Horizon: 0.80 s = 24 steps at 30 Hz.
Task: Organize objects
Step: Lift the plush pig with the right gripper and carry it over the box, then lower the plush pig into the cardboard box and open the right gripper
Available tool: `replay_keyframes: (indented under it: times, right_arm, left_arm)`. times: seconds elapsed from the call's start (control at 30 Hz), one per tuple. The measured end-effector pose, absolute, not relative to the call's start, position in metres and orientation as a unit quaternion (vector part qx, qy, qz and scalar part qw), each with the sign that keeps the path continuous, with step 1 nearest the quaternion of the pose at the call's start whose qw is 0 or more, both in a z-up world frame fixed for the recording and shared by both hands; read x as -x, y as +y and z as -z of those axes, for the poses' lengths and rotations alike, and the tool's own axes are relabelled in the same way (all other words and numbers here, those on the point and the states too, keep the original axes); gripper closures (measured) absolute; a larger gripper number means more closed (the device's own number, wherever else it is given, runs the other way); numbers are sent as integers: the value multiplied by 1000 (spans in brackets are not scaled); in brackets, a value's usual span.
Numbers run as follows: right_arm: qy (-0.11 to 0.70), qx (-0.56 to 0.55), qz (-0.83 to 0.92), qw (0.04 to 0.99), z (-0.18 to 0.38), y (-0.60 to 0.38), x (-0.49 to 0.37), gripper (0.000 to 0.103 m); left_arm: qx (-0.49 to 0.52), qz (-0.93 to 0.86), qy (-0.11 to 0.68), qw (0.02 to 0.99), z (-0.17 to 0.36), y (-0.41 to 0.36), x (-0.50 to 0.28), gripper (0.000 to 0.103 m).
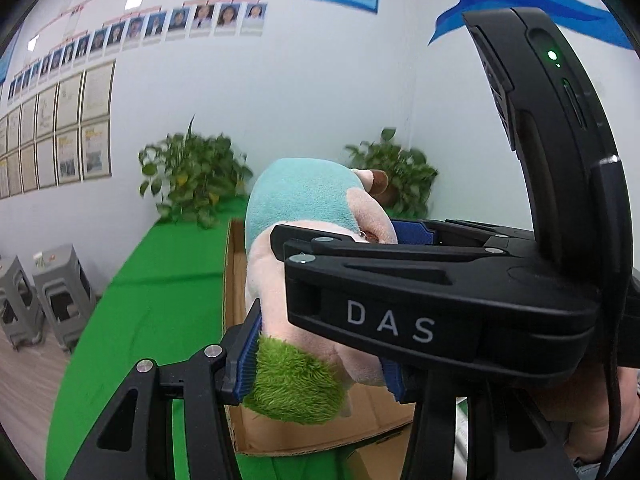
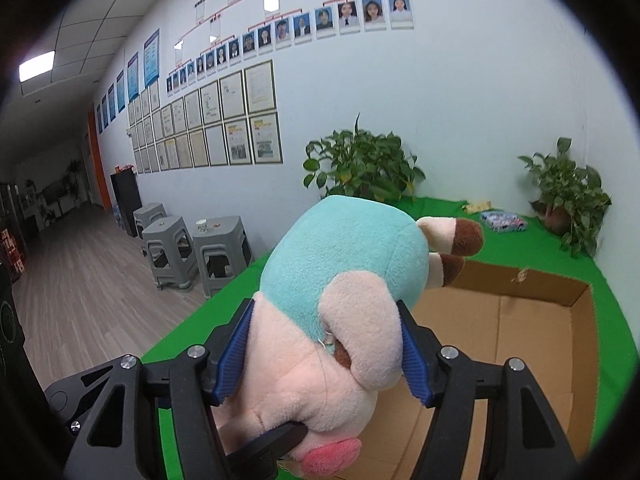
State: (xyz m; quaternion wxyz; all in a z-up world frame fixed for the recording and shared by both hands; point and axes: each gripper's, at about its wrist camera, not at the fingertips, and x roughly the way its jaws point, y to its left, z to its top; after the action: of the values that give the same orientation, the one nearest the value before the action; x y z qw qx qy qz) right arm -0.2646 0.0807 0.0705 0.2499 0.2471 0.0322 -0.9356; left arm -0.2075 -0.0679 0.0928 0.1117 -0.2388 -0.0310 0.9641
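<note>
1. Left wrist view: the left hand-held gripper pinches the plush toy at its green tuft, blue pads pressed into both sides.
2. The right hand-held gripper crosses this view from the right, its black body marked "DAS", and clamps the same toy higher up.
3. The toy hangs above the cardboard box, whose left wall stands just beside the toy; green worktop lies open to the left, up to two potted plants at the wall.
4. Right wrist view: the right hand-held gripper squeezes the toy's pink head between its blue pads.
5. The box lies open below and to the right, its far rim beyond the toy's feet.
6. Grey stools stand off the worktop's left edge.
</note>
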Motion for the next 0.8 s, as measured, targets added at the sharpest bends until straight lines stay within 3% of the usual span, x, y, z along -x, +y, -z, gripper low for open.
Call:
replay_keyframes:
  times: [0.33,0.8]
  right_arm:
    - [20,-346,897,274,17,68,311,38]
    - [40,-360,887,285,60,63,313,38]
  left_arm:
    - [345,-932,-54,92,24,-93,260,56]
    - [387,-918,-47,76,99,-108,295,48]
